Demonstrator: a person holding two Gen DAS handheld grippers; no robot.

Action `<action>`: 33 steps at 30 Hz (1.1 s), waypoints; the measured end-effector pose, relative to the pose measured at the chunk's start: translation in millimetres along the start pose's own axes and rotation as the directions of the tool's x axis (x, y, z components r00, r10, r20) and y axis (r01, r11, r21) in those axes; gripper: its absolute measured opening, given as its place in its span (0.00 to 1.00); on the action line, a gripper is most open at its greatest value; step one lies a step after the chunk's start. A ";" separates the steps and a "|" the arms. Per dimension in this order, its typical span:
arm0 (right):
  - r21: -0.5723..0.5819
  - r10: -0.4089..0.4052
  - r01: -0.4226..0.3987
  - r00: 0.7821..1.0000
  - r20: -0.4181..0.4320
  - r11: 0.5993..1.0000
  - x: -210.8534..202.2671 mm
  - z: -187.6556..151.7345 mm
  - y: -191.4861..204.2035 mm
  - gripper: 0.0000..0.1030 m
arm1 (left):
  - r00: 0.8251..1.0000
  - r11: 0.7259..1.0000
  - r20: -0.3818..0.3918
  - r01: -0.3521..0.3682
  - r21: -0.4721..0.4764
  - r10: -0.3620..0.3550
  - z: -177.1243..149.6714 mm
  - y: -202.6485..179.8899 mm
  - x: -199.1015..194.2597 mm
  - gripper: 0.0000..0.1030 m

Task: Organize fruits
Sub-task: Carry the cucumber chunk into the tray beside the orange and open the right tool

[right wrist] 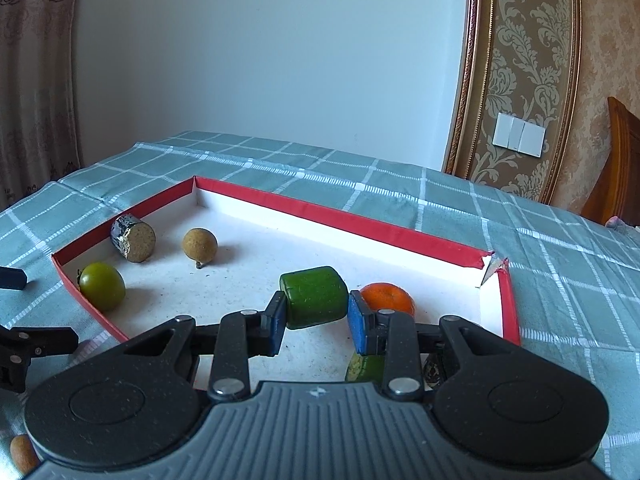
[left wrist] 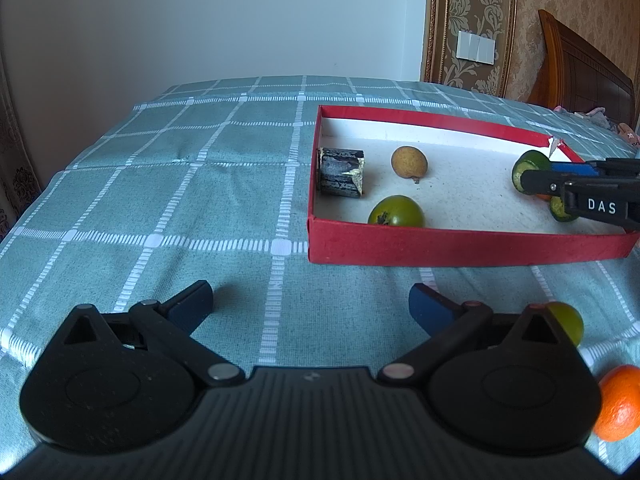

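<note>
A: Fruits — most already sit in the red box [right wrist: 352, 220]. Left to right in the right wrist view: green tomato [right wrist: 102, 286] in the near-left corner, dark cut cylinder piece [right wrist: 134, 237] by the left wall, brown round fruit [right wrist: 199, 243] just beside it, then the green cucumber chunk [right wrist: 314, 297] I've got in my right gripper [right wrist: 316, 322], and an orange [right wrist: 387, 299] just behind the right finger.

B: Jaws?

A: Right jaws are closed partway on the cucumber chunk, blue pads against its two sides, the chunk lying sideways. I'd say it's low over the box floor or touching it, can't tell which. Reads as a placing step. My left gripper [left wrist: 312, 300] is wide open, nothing between the fingers, over the checked tablecloth [left wrist: 180, 184] short of the box's near wall.

B: Why's the left parked there?

A: Probably lining up for the leftovers. A green round fruit [left wrist: 570, 320] and a second orange [left wrist: 620, 408] lie on the cloth outside the box, near its right finger.

B: Anything in the way?

A: The orange in the box crowds the drop spot. There's another green piece [right wrist: 366, 366] under the right gripper, partly hidden. The box's far right corner is torn open. A brown thing at the right view's bottom-left edge, too cropped to name.
</note>
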State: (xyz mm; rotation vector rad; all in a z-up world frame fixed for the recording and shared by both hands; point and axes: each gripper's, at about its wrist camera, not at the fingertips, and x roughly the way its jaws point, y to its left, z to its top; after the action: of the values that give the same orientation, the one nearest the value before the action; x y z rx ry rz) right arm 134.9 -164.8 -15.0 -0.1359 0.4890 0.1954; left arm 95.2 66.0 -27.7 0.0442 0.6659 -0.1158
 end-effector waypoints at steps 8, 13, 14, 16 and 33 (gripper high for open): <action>-0.016 0.004 -0.004 1.000 -0.006 1.000 2.9 -0.1 4.1 0.30 | 1.000 1.000 0.000 0.000 0.000 0.000 0.0 0.0 -0.1 1.00; -0.014 -0.005 0.005 0.999 -0.041 1.000 7.1 -2.5 6.8 0.30 | 1.000 1.000 0.000 0.000 0.000 0.000 0.0 -0.1 0.0 1.00; -0.013 -0.002 0.002 0.999 -0.045 1.000 8.2 -3.3 6.8 0.30 | 1.000 1.000 0.000 0.000 0.000 0.000 0.0 -0.1 -0.1 1.00; -0.016 -0.003 0.002 0.999 -0.051 1.000 8.7 -4.3 7.8 0.30 | 1.000 1.000 0.000 0.000 0.000 0.000 0.0 -0.2 0.0 1.00; 0.044 0.000 0.002 0.999 -0.053 0.999 8.5 -9.5 3.8 0.31 | 1.000 1.000 0.000 0.000 0.000 0.000 0.0 0.0 0.1 1.00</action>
State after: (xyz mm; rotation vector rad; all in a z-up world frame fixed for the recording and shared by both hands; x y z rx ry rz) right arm 137.2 -161.4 -27.6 -0.0986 0.5461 0.1803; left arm 95.3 65.9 -27.7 0.0448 0.6657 -0.1156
